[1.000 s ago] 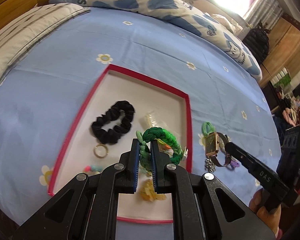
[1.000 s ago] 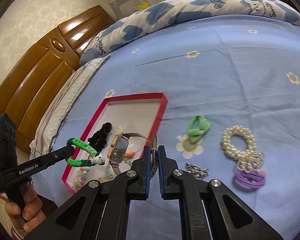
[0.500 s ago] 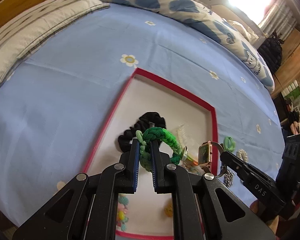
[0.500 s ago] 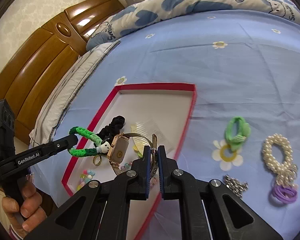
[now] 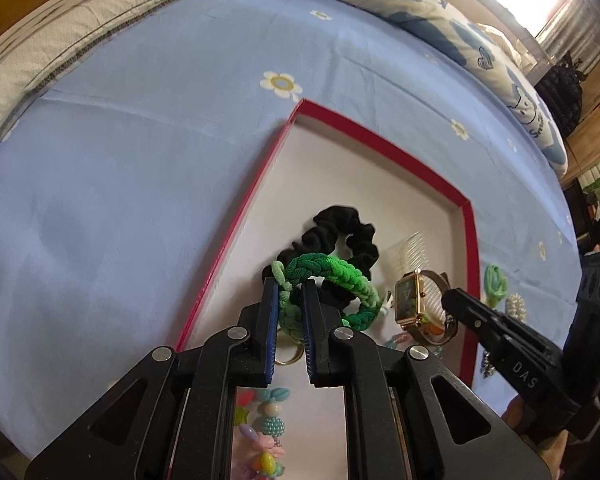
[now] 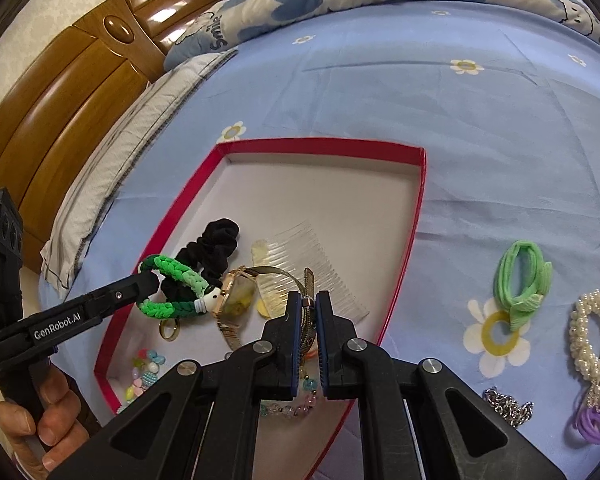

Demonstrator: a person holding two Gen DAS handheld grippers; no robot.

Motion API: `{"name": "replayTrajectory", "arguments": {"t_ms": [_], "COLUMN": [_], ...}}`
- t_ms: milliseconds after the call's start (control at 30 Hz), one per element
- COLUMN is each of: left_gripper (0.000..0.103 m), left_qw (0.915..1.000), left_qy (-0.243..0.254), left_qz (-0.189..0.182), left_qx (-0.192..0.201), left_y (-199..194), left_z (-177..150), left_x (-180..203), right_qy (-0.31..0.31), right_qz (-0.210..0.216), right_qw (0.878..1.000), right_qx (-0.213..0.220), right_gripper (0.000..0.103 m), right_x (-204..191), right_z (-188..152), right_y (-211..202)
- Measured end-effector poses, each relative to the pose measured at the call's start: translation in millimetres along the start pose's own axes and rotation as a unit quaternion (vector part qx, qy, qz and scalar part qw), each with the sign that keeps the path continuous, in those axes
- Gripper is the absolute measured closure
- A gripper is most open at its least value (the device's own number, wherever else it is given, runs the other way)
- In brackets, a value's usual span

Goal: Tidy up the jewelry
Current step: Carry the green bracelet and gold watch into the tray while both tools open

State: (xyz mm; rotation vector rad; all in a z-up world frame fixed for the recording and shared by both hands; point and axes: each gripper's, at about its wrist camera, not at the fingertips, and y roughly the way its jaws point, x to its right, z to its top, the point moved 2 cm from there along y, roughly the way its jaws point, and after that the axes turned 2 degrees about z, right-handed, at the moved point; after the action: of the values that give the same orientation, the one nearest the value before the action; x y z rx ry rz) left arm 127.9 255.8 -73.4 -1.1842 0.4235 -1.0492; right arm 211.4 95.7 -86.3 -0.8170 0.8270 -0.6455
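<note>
My left gripper (image 5: 290, 292) is shut on a green braided bracelet (image 5: 332, 268), which hangs just above the black scrunchie (image 5: 340, 224) in the red-rimmed tray (image 5: 380, 136). In the right wrist view the bracelet (image 6: 176, 270) dangles from the left gripper (image 6: 150, 280) over the tray's near left part. My right gripper (image 6: 308, 304) is shut on the mesh strap of a gold square watch (image 6: 238, 294), held above the clear comb (image 6: 308, 264). The watch face nearly touches the bracelet's white end.
The tray (image 6: 320, 145) also holds a gold ring (image 6: 169, 330) and a pastel bead bracelet (image 6: 146, 368). On the blue sheet to its right lie a light green hair tie (image 6: 522, 280), a pearl scrunchie (image 6: 594, 332), a silver chain (image 6: 508, 404) and a purple coil tie (image 6: 594, 424).
Both grippers have come lower and further over the tray. The watch has travelled from above the sheet to above the tray; the bracelet now hangs over the scrunchie.
</note>
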Motion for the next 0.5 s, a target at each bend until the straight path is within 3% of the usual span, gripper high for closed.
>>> {"name": "replayTrajectory", "arguments": {"t_ms": [367,500], "left_gripper": [0.087,0.07], "left_qw": [0.9998,0.9998], "left_qy": [0.011,0.013], "left_qz": [0.013,0.018], "left_qx": [-0.006,-0.003], "left_y": [1.3,-2.6], "left_z": [-3.6,-4.7], "left_x": [2.6,2.8], "right_qy": [-0.001,-0.004], "right_qz": [0.011,0.014], "right_qw": [1.0,1.0], "right_qx": [-0.004,-0.001], "right_gripper": [0.091,0.088], "right_x": [-1.0,-3.4], "right_z": [1.8,1.8], "right_y": [0.3,-3.1]}}
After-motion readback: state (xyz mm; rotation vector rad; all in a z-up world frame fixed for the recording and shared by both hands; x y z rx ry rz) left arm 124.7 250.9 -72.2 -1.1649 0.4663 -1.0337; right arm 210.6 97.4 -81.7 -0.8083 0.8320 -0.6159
